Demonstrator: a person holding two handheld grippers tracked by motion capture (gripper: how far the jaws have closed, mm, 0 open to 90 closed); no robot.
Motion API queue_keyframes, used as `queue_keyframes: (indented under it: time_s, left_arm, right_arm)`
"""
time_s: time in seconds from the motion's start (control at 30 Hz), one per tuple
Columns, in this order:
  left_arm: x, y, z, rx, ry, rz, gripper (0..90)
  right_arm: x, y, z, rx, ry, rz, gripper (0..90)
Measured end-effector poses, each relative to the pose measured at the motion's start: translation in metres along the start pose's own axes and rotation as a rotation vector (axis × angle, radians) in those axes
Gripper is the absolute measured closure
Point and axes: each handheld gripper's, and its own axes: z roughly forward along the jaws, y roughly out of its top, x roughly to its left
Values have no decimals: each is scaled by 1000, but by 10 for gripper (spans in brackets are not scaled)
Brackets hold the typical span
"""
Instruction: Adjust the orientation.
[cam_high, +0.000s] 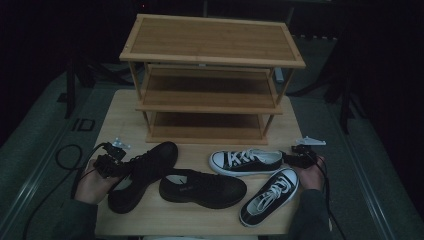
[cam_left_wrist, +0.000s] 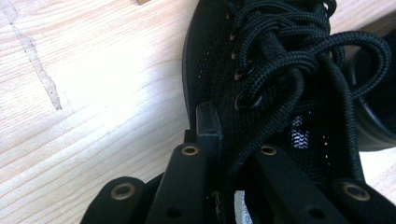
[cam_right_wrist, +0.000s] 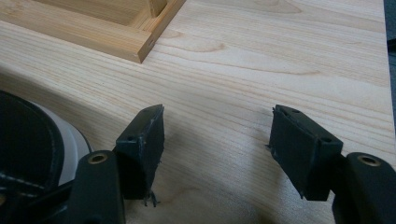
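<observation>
A black lace-up shoe (cam_high: 145, 175) lies at the table's front left, toe pointing toward the rack. My left gripper (cam_high: 119, 167) is shut on its side wall near the collar. In the left gripper view one jaw presses the outside of the black shoe (cam_left_wrist: 261, 70) while the other is hidden inside under the laces; the left gripper (cam_left_wrist: 229, 140) sits right at the eyelets. My right gripper (cam_high: 294, 159) rests at the table's right, open, just behind the heel of a black-and-white sneaker (cam_high: 245, 161). Bare wood lies between the right gripper (cam_right_wrist: 219, 140) jaws.
A second black shoe (cam_high: 202, 187) lies front centre and another black-and-white sneaker (cam_high: 270, 196) lies front right. A three-tier wooden shoe rack (cam_high: 210, 75) stands at the back of the table (cam_high: 150, 217). The rack's base corner (cam_right_wrist: 135, 44) is close ahead of the right gripper.
</observation>
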Motion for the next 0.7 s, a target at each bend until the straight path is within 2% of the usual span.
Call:
queue_keyframes:
  time_s: [0.33, 0.7]
  left_arm:
    - [5, 11, -4, -37, 23, -30, 879]
    - [6, 34, 1, -66, 37, -48, 879]
  right_arm:
    - [0, 0, 0, 0, 0, 0, 353]
    - [0, 0, 0, 0, 0, 1, 353]
